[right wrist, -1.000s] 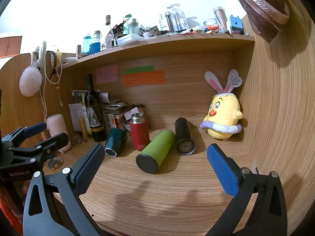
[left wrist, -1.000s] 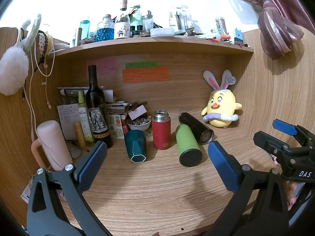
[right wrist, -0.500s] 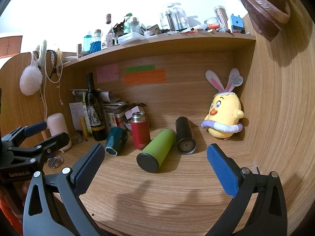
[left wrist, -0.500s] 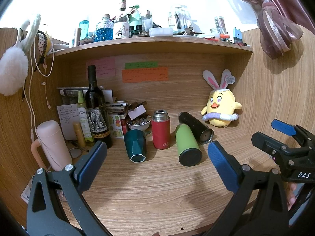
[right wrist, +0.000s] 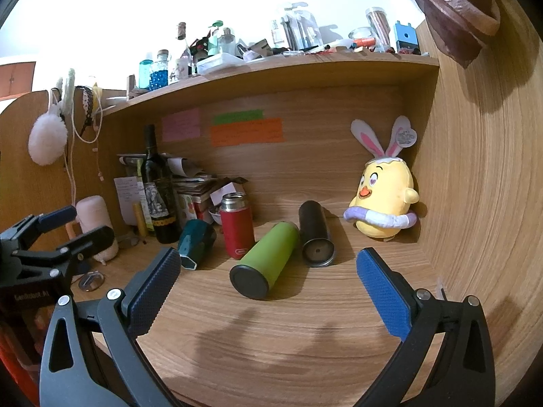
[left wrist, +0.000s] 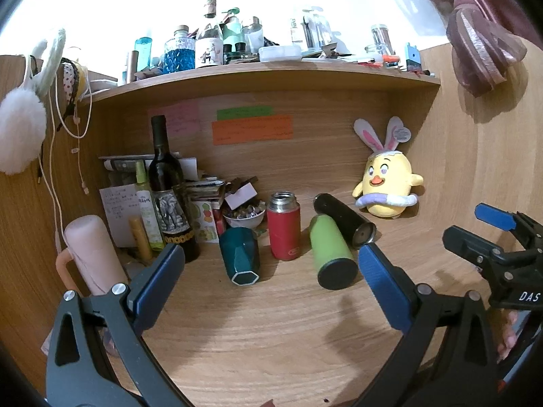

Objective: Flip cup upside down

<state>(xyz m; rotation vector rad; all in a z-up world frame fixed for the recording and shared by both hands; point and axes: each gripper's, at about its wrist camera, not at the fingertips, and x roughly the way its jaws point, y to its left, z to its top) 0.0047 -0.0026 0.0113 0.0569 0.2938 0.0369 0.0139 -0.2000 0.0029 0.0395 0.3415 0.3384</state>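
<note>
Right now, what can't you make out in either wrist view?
- Sticky notes, both views: writing too small.
- Teal cup, both views: lying with base toward camera, mouth hidden.
- Small bowl, right view: mostly hidden behind red flask.
- Left hand-held gripper and right hand-held gripper: handles cut off.

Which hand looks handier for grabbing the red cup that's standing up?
Probably left: the red cup sits nearly centred between the open left gripper fingers; from the right gripper, the lying green cup partly blocks it.
</note>
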